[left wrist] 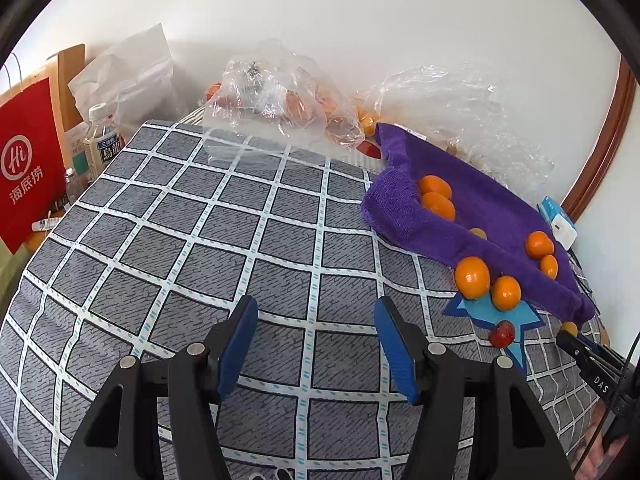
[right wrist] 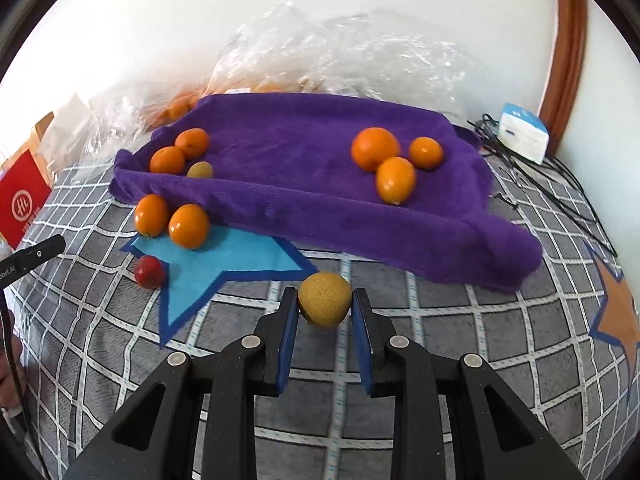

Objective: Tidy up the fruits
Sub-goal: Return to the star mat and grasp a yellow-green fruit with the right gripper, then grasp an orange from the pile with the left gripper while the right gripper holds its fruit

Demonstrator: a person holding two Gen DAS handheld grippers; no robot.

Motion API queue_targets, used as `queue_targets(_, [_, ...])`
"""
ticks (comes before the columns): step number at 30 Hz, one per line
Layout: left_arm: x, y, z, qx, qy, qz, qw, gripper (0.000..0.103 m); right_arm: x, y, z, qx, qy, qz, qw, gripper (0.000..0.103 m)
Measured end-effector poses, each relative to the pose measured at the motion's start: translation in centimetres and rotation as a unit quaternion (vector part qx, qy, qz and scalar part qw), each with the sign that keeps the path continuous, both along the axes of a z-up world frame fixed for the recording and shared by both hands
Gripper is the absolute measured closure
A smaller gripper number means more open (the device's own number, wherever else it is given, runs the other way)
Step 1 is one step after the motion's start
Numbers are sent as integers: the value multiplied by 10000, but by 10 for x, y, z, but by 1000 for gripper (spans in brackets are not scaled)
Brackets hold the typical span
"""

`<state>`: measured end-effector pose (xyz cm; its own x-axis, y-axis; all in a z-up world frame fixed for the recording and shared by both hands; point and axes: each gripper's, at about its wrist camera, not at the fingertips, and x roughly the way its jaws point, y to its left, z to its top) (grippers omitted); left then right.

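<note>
My right gripper (right wrist: 325, 307) is shut on a yellow-brown round fruit (right wrist: 325, 299), held just above the checked cloth in front of the purple towel (right wrist: 312, 184). Three orange fruits (right wrist: 375, 149) lie on the towel's right side; two oranges (right wrist: 167, 159) and a small yellow-green fruit (right wrist: 200, 169) lie at its left. Two oranges (right wrist: 189, 225) and a small red fruit (right wrist: 149, 272) lie by the blue star patch (right wrist: 224, 260). My left gripper (left wrist: 316, 336) is open and empty over the cloth, left of the towel (left wrist: 472, 208). The right gripper's tip (left wrist: 572, 340) shows at the left wrist view's right edge.
Clear plastic bags (left wrist: 276, 96) holding more fruit lie against the back wall. A red bag (left wrist: 28, 164) and a water bottle (left wrist: 102, 140) stand at the left. A white-blue box (right wrist: 522, 132) and black cables (right wrist: 540, 176) lie at the right by a wooden frame.
</note>
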<state>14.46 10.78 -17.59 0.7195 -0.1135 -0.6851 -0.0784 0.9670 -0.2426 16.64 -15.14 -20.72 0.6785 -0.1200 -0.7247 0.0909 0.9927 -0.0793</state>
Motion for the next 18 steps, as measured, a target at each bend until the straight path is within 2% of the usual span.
queue_targets(7, [-4, 3, 3, -141, -183, 80, 9997, 45, -5, -19, -5, 198, -56, -301, 9993, 76])
queue_targets(10, [-2, 5, 1, -169, -91, 127, 9997, 46, -6, -15, -4, 82, -160, -291, 9994, 76])
queue_targets(15, [0, -8, 2, 194, 100, -34, 9998, 46, -10, -16, -2, 182, -265, -177, 9993, 76])
queue_targets(18, [1, -19, 6, 66, 266, -152, 9995, 46, -12, -19, 0, 196, -289, -136, 9993, 76])
